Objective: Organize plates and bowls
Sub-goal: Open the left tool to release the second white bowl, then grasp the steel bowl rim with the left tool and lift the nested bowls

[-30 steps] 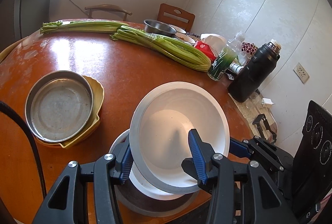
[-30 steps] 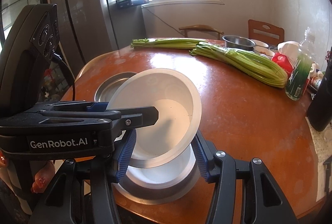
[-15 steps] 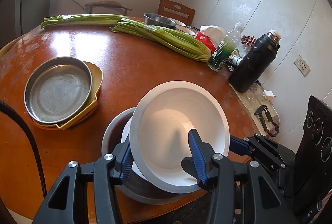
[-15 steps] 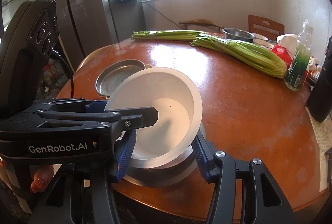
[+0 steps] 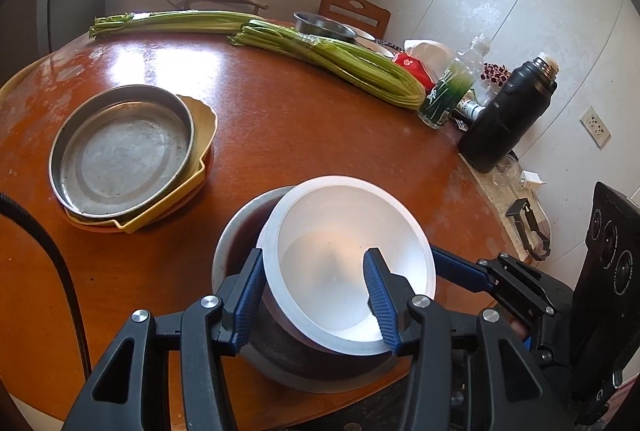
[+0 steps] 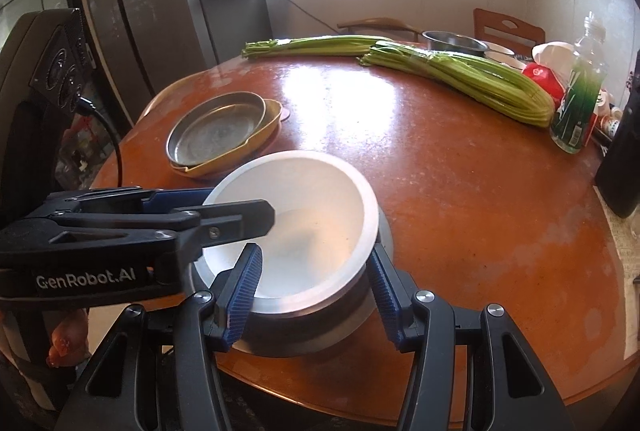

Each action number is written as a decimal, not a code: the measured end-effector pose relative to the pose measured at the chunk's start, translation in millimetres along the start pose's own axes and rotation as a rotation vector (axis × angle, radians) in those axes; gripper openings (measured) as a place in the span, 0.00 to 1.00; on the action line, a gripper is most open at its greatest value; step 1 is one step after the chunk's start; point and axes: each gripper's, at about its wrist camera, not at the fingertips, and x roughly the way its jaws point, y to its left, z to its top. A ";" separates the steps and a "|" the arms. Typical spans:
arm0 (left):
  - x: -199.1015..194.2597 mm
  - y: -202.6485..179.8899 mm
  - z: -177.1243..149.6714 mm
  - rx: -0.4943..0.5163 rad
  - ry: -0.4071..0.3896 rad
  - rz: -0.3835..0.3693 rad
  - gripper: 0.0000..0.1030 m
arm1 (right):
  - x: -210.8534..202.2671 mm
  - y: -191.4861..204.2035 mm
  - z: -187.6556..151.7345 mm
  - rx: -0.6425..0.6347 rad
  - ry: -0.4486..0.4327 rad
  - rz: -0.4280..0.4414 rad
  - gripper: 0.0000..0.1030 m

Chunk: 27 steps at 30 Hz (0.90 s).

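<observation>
A white bowl (image 5: 344,231) is held tilted above a larger metal bowl (image 5: 240,235) at the table's near edge. My left gripper (image 5: 316,295) grips the white bowl's near rim, one finger inside and one outside. In the right wrist view the white bowl (image 6: 304,215) sits partly in the metal bowl (image 6: 360,315). My right gripper (image 6: 312,287) stands with its fingers on either side of the bowls; contact is unclear. A metal pan (image 5: 120,151) lies stacked on a yellow plate (image 5: 200,135) at the left.
Two celery bunches (image 5: 340,67) lie across the far side of the round table (image 5: 300,135). A steel bowl (image 5: 320,25), a green bottle (image 5: 452,91), a black thermos (image 5: 508,119) and packets stand at the right. Chairs stand behind the table; a fridge (image 6: 140,11) stands at the left.
Both grippers have pulled back and up from the table. The white bowl has lifted and tilted out of the stack, so more of the metal bowl shows beneath it.
</observation>
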 end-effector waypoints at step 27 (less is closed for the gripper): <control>21.9 29.1 -13.7 -0.066 0.064 0.002 0.52 | 34.6 -23.5 -6.2 0.157 0.132 0.110 0.64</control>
